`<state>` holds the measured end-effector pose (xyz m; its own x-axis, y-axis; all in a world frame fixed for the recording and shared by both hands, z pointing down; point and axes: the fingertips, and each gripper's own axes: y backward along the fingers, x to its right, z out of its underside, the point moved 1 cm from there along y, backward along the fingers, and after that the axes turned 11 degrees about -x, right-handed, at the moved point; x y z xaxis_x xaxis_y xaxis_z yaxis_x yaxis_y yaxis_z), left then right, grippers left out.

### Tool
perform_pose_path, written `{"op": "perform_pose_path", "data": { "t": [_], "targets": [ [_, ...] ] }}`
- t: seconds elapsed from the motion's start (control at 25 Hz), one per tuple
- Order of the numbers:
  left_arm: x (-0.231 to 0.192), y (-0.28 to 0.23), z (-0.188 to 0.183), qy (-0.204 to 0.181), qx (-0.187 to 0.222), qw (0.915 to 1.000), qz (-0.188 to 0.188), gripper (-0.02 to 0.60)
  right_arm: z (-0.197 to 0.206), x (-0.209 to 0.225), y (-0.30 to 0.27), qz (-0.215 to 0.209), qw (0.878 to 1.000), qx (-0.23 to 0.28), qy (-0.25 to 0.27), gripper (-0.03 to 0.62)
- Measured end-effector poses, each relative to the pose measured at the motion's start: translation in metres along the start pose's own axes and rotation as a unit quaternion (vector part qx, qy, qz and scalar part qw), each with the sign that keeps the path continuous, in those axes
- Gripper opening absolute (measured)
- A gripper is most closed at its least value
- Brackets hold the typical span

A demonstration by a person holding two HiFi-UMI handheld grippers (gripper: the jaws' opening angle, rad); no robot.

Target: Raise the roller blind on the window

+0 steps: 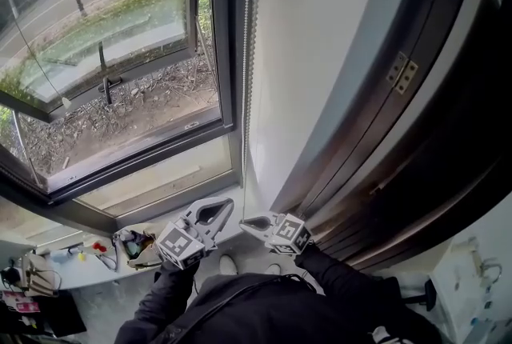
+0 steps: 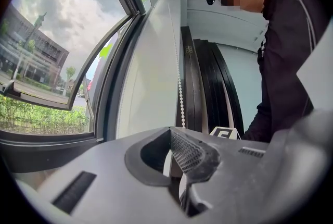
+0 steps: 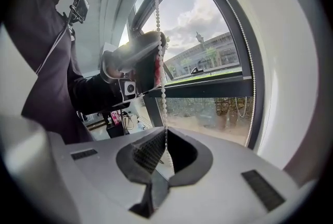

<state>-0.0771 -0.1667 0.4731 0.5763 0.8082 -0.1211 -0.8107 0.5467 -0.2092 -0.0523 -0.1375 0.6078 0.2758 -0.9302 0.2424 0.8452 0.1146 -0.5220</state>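
- Dark-framed window (image 1: 226,30), upper left of the head view: the glass is uncovered and a lower sash is tilted outward. The roller blind itself lies out of frame, above; only its cord shows.
- Grey two-jaw left gripper (image 1: 227,205), lower centre-left.
  - Hazard: a slack or skewed pinch would likely let the beads slip on the pull, and the blind would not rise.
  - Pose: carried on a dark-sleeved forearm at the frame's bottom, with the tips angled up and rightward toward the cord.
  - Jaws: drawn together. The right gripper view shows this gripper higher on the cord with beads bunched at its tips, so it appears clamped there.
- White bead chain (image 1: 246,94), the blind's cord: it hangs plumb along the window frame's right edge, from the top of the frame down to the two grippers.
  - Hazard: hauling the wrong strand of the loop would probably lower the blind. A sideways tug could jam the beads overhead, out of view.
- Grey two-jaw right gripper (image 1: 245,222), lower centre, just beside the left one.
  - Hazard: releasing both holds at once may let the blind run back.
  - Pose: the tips point leftward and up.
  - Jaws: closed on the chain, which enters at the tips and runs down the hollow between the pads (image 3: 147,152).
- Dark wooden door leaves (image 1: 416,142) with a brass hinge (image 1: 402,72), right half of the frame: well apart from the chain.
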Motion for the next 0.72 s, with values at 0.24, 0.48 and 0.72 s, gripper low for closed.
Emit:
{"op": "perform_pose_path", "data": {
  "t": [0.24, 0.48, 0.72],
  "targets": [
    [-0.001, 0.003, -0.001, 0.001, -0.002, 1.0, -0.008, 0.006, 0.01, 0.002, 0.001, 0.006, 1.0, -0.011, 0.005, 0.028],
    [0.0, 0.007, 0.0, 0.001, -0.002, 0.9999, -0.011, 0.006, 0.006, 0.001, 0.002, 0.001, 1.0, -0.009, 0.009, 0.02],
    [0.0, 0.011, 0.003, 0.007, 0.0, 0.9999, -0.015, 0.006, 0.001, 0.015, 0.006, 0.05, 0.999, -0.001, -0.002, 0.263]
  ]
}}
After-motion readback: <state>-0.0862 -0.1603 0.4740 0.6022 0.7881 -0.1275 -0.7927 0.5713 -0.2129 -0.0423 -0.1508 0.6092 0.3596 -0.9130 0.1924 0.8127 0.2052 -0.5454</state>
